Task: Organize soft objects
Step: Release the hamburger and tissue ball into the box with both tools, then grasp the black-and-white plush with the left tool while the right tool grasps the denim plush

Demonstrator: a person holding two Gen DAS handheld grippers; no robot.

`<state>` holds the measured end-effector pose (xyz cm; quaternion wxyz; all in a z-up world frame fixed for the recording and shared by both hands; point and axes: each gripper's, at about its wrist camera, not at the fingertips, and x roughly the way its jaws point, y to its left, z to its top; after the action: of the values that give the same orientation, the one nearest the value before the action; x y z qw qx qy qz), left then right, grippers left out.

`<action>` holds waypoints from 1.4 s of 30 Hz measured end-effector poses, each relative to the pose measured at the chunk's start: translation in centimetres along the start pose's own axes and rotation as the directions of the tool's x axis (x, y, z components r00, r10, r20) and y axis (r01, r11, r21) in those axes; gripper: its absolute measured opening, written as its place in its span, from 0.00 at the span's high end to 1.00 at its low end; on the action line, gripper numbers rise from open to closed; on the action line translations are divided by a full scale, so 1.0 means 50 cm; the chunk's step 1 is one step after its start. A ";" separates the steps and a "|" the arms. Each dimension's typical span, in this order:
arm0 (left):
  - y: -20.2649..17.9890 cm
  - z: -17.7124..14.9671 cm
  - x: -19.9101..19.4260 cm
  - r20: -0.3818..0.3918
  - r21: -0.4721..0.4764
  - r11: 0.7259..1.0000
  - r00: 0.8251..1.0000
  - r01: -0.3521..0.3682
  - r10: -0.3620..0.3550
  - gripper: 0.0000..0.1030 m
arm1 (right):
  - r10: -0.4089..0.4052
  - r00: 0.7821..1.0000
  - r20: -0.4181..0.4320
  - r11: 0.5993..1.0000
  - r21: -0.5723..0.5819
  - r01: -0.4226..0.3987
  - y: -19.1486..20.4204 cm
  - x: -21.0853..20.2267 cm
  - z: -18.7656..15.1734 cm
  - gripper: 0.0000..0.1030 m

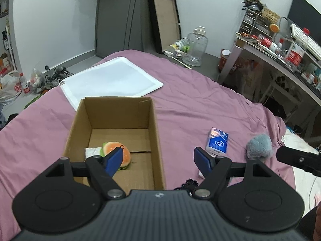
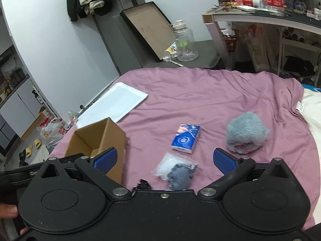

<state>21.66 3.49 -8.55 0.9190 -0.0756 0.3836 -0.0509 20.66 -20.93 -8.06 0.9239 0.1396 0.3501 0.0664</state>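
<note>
Both tools hang over the bed (image 1: 190, 92) with its purple cover. The left gripper (image 1: 158, 159) has its blue pads spread wide and nothing between them; it sits above the near right wall of the cardboard box (image 1: 156, 132). Down in that open box lies the burger plush (image 1: 116, 150), near the front left corner, with a white packet (image 1: 91, 152) just beside it on the left.

The right gripper (image 2: 165, 160) is spread wide too, carrying nothing. Between its pads, lying on the cover, is a clear bag of white and grey soft pieces (image 2: 176, 170), slightly blurred. Just beyond it rests the blue tissue pack (image 2: 185, 138), flat on the bed, well to the right of the box. Further right sits the grey fluffy plush (image 2: 245, 135), on its own near the bed's edge. A small black item (image 2: 143, 184) peeks out at the tool's front edge; I cannot tell what it is. Behind the box lies a flat white pouch (image 1: 112, 78).
</note>
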 end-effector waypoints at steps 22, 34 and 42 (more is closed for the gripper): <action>-0.135 -0.078 0.063 -0.051 0.158 0.987 0.998 -0.017 0.025 0.32 | 0.112 0.988 -0.105 0.968 0.237 -0.084 -0.139 0.086 -0.047 0.03; -0.171 -0.133 0.143 -0.184 0.217 0.976 0.982 -0.007 0.048 0.47 | 0.181 0.970 -0.160 0.960 0.244 -0.139 -0.165 0.160 -0.054 0.11; -0.180 -0.149 0.193 -0.231 0.244 0.969 0.969 -0.036 0.094 0.48 | 0.222 0.954 -0.203 0.955 0.243 -0.170 -0.172 0.214 -0.060 0.17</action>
<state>22.80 -7.54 -18.84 0.8693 0.0543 0.4855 -0.0748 26.86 -26.11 -19.55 0.8448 0.2682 0.4432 0.1340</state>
